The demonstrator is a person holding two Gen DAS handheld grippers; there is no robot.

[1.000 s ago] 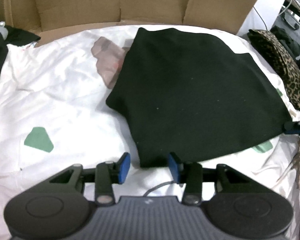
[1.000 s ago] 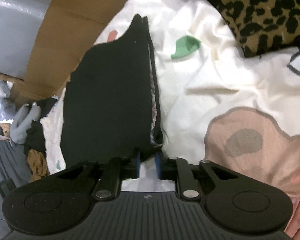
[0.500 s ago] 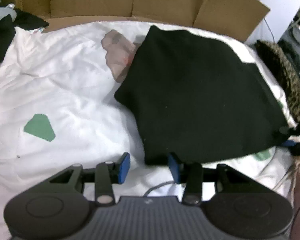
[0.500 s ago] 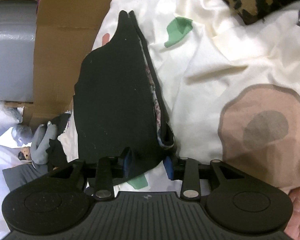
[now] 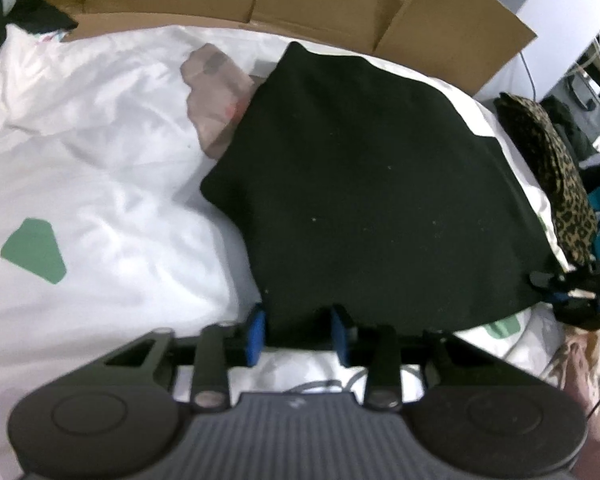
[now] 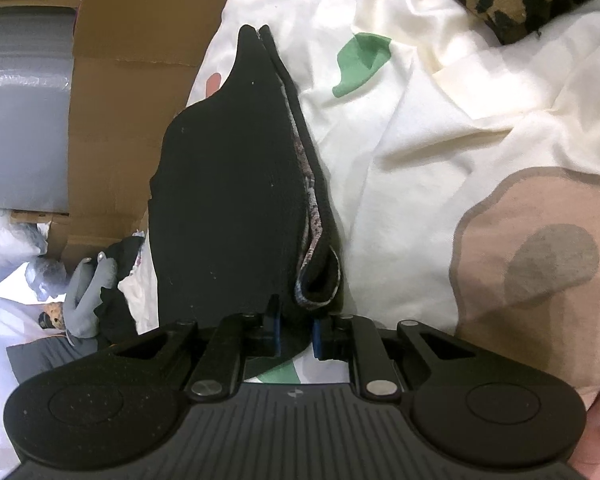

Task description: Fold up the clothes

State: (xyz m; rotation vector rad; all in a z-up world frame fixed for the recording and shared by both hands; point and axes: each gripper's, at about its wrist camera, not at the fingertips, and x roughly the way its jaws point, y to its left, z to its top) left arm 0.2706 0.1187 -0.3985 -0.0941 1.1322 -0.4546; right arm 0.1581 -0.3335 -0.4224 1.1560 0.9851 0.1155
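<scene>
The left gripper is closing its jaws around the near corner of the black garment lying on the white sheet, while the right gripper is closing on its other near corner.

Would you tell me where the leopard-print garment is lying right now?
In the left wrist view the leopard-print garment lies at the right edge of the white sheet, just beyond the black garment; the right wrist view shows it top right.
</scene>
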